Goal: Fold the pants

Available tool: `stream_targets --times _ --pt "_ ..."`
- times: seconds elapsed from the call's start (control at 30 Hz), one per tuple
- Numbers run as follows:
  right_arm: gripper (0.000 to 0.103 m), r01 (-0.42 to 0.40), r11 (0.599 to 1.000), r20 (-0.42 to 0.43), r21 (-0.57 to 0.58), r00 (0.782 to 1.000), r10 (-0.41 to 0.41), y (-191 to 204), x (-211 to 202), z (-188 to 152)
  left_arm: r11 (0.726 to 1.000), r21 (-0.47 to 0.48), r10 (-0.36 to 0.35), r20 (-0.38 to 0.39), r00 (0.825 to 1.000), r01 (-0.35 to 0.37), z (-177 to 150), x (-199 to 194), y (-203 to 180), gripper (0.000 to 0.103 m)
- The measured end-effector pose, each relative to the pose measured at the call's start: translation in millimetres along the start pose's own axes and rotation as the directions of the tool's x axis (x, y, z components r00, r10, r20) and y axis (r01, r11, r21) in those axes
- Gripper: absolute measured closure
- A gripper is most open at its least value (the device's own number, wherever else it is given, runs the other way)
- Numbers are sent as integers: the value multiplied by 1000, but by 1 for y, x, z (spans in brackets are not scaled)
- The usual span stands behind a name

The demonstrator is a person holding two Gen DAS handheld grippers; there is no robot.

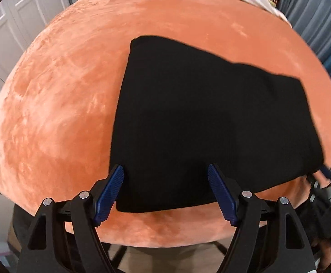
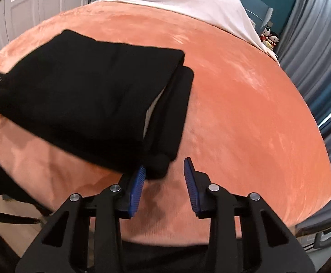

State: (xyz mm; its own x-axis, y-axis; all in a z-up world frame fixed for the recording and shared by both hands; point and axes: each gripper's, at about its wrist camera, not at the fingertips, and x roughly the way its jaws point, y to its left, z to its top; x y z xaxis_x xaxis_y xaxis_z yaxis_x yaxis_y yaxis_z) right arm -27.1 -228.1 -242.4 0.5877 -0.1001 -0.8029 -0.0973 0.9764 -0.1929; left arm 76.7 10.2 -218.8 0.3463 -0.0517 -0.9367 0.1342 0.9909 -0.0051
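Black pants (image 1: 208, 122) lie folded into a thick rectangle on the orange blanket (image 1: 58, 104). My left gripper (image 1: 165, 173) is open, its blue pads either side of the near edge of the pants, just above it. In the right wrist view the pants (image 2: 88, 95) show stacked layers, with a pale lining at the right fold. My right gripper (image 2: 165, 166) is open at the near right corner of the pants, its left pad against the cloth. The right gripper also shows at the right edge of the left wrist view (image 1: 324, 177).
The orange blanket (image 2: 245, 118) covers a bed with white bedding (image 2: 188, 2) at the far end. White cupboard doors (image 1: 13, 27) stand to the left, grey-blue curtains (image 2: 320, 52) to the right. Small plush toys (image 2: 269, 37) sit by the far right corner.
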Motion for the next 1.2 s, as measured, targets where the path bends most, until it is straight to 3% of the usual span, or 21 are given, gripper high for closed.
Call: stream_targets --times 0.03,0.13,0.2,0.27,0.37,0.47,0.53,0.67,0.8,0.9,0.93,1.0,1.03,1.07,1.17,1.2 --pt "88 -15 1000 -8 11 1000 15 -1 4 3 1000 11 23 1 1000 -23 -1 3 1 29" --pt "94 -51 983 -1 175 999 52 -27 -1 11 999 6 53 -15 998 -53 -2 12 7 20" --pt "94 -101 934 5 342 994 106 -53 2 5 999 -42 9 -31 999 -10 -8 21 23 15" --pt "94 -119 894 -67 431 984 163 -61 31 -9 997 -80 -14 -49 999 10 -9 31 29 7" --pt "91 -144 854 -38 499 981 188 -67 32 -13 996 -88 -13 -45 999 9 -10 32 35 5" --pt "89 -227 771 14 595 962 273 -83 19 -14 996 -82 14 -27 1000 -16 -8 18 33 8" --pt "89 -257 756 61 602 959 277 -87 -1 -9 997 -69 31 15 999 -30 -3 2 29 11" --pt "89 -288 795 157 534 958 242 -76 -43 26 999 -45 24 98 995 -20 13 -22 18 11" --pt "89 -323 821 206 471 945 254 -67 -51 65 999 -1 52 88 995 -52 26 -11 8 9" --pt "89 -370 823 162 431 929 333 -48 -26 75 992 18 120 24 992 -121 24 16 6 10" --pt "89 -362 830 127 424 931 341 -42 -9 73 993 16 118 12 993 -118 17 22 7 8" --pt "103 -281 858 22 429 953 302 -39 31 55 996 -11 83 5 997 -83 14 26 14 6" --pt "103 -291 834 30 469 949 315 -49 42 45 998 -16 67 -2 998 -67 15 26 16 6" --pt "103 -334 763 63 553 930 361 -66 46 36 997 -12 72 -2 997 -72 15 24 15 6" --pt "98 -313 700 64 642 932 358 -87 32 48 993 27 113 12 994 -113 15 23 8 6" --pt "98 -349 686 89 638 919 385 -88 26 59 993 33 114 16 993 -115 15 26 6 6"
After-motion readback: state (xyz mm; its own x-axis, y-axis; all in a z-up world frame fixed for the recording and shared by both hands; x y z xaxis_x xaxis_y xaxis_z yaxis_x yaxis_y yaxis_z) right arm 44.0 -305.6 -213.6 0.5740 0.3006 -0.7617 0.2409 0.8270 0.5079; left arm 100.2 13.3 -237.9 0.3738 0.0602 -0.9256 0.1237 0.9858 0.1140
